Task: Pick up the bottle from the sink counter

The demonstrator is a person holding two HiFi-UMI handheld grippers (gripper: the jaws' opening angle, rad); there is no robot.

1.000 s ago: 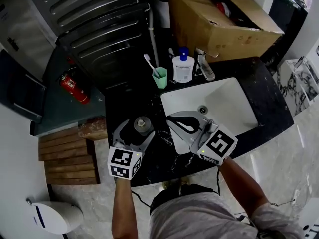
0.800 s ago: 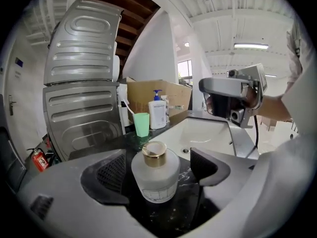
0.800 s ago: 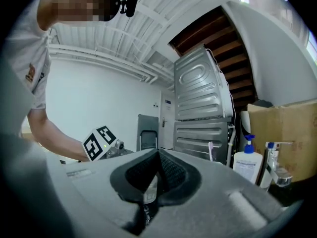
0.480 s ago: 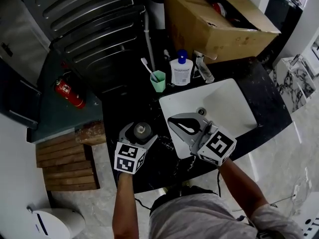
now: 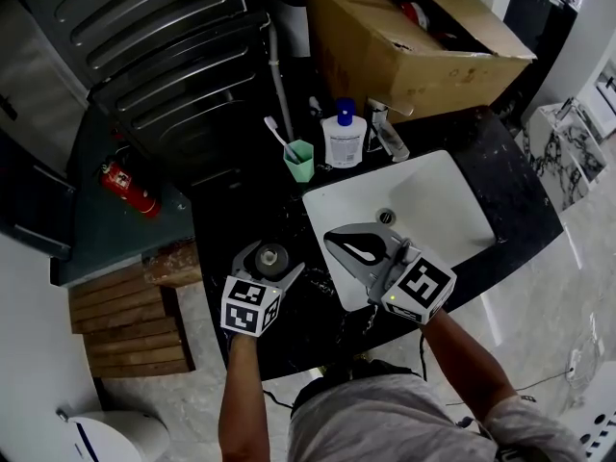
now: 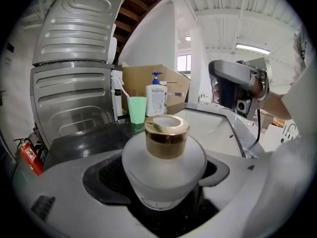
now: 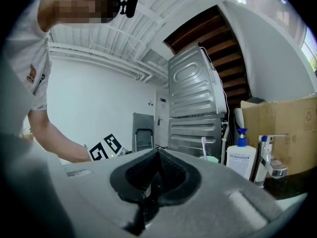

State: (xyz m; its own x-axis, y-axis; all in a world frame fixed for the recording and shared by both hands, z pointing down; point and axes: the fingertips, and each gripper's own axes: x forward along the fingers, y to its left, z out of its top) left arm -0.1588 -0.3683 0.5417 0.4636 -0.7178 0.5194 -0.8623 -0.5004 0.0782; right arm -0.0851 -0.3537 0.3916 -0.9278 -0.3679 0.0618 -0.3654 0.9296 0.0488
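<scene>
A squat frosted bottle [image 6: 163,170] with a gold cap [image 6: 167,134] sits between the jaws of my left gripper [image 6: 166,192], which is shut on its body. In the head view the same bottle [image 5: 271,256] shows from above in the left gripper [image 5: 269,260], over the black counter [image 5: 241,219] left of the sink. My right gripper [image 5: 354,243] hovers at the front left corner of the white sink [image 5: 433,205], its jaws shut with nothing between them [image 7: 157,155].
At the back of the counter stand a green cup with a toothbrush [image 5: 298,160], a white pump dispenser [image 5: 344,138] and the tap [image 5: 385,128]. Behind them are a cardboard box [image 5: 404,32] and a grey appliance [image 5: 154,46]. A red extinguisher [image 5: 125,186] lies lower left.
The left gripper has closed in round the bottle and now holds it. The view has shifted slightly; the right gripper stays where it was.
</scene>
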